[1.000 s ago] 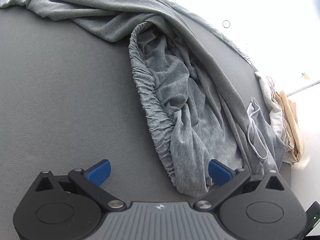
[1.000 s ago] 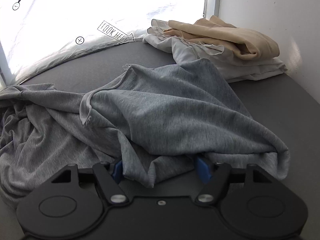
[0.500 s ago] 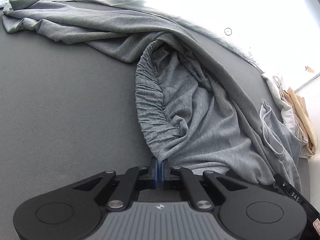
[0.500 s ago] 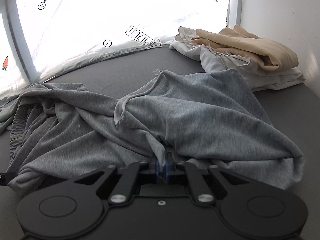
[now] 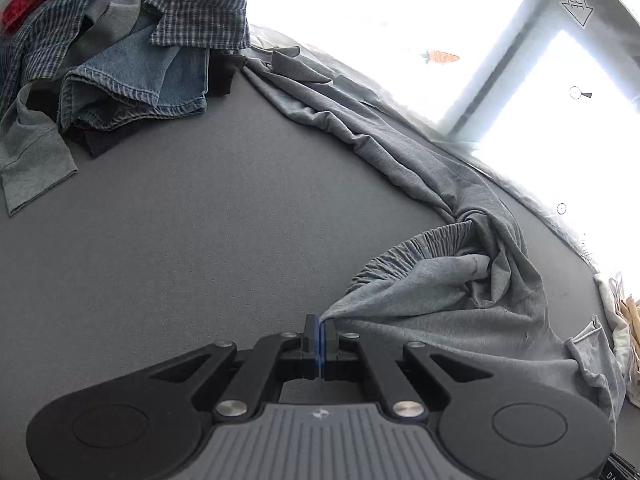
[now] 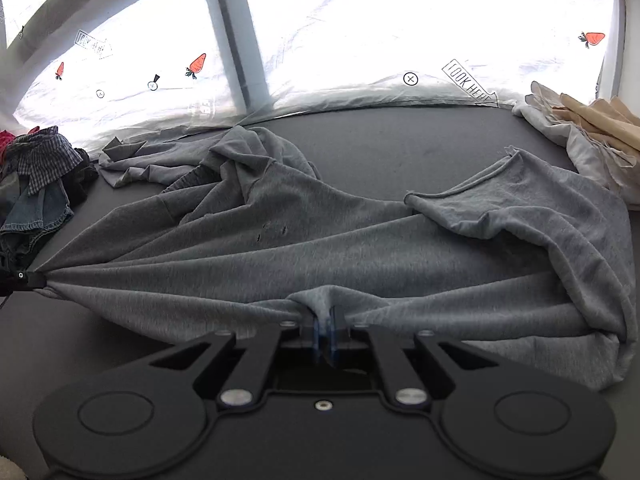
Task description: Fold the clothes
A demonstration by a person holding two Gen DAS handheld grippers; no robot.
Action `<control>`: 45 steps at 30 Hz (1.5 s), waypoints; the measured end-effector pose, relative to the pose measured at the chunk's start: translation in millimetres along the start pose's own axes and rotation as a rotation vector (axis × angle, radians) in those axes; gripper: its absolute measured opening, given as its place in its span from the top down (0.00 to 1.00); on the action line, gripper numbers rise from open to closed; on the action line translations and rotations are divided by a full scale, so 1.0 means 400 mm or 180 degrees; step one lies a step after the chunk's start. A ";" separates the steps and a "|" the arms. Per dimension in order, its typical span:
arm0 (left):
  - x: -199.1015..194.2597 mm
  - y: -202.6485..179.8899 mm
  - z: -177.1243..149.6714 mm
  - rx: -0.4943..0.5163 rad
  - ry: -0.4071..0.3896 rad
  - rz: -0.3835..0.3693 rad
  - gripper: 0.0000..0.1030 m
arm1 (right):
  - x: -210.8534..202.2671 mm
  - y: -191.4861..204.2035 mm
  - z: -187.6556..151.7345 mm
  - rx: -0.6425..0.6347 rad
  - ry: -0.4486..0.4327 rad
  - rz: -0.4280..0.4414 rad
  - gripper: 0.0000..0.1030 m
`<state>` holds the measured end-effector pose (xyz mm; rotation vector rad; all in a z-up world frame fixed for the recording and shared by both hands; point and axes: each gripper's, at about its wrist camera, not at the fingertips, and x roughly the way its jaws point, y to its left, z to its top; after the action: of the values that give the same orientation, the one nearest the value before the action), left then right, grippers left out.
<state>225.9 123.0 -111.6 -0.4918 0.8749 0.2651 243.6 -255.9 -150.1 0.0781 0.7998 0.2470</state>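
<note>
The left gripper (image 5: 321, 330) is clamped on a corner of the grey garment (image 5: 440, 300), beside its gathered waistband (image 5: 412, 250). The right gripper (image 6: 325, 326) pinches the near edge of the same garment (image 6: 320, 240), and the cloth runs taut between the two. The garment lies across the middle of the grey table (image 5: 180, 240), one long part trailing to the back edge. A pile of clothes (image 5: 120, 52) sits at the back left corner, folded pale clothes (image 6: 588, 136) at the back right.

Gray tabletop (image 5: 168, 240), white backdrop sheet w/ carrot prints (image 6: 360, 32), window frame post (image 6: 240, 40)
</note>
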 end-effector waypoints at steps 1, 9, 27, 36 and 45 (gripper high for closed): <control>-0.013 0.038 0.004 -0.0059 0.0007 0.0045 0.99 | -0.003 0.030 -0.008 -0.0031 0.0024 0.0049 0.95; -0.106 0.290 0.033 -0.0131 -0.0027 0.0516 0.99 | -0.007 0.260 -0.056 -0.0147 0.0170 0.0469 0.95; -0.201 0.630 0.008 -0.0229 0.0020 0.1062 0.90 | 0.042 0.654 -0.142 -0.0646 0.0413 0.0923 0.90; -0.153 0.388 0.018 0.0930 -0.0350 0.0716 0.33 | -0.012 0.514 -0.137 -0.0082 0.0203 0.0313 0.67; 0.022 0.257 -0.025 0.0744 0.0567 0.0607 0.21 | -0.058 0.332 -0.101 0.0115 0.0070 -0.0250 0.67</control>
<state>182.0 206.1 -155.0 -0.2161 1.1139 0.2917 174.1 -134.0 -140.5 0.0778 0.8274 0.1594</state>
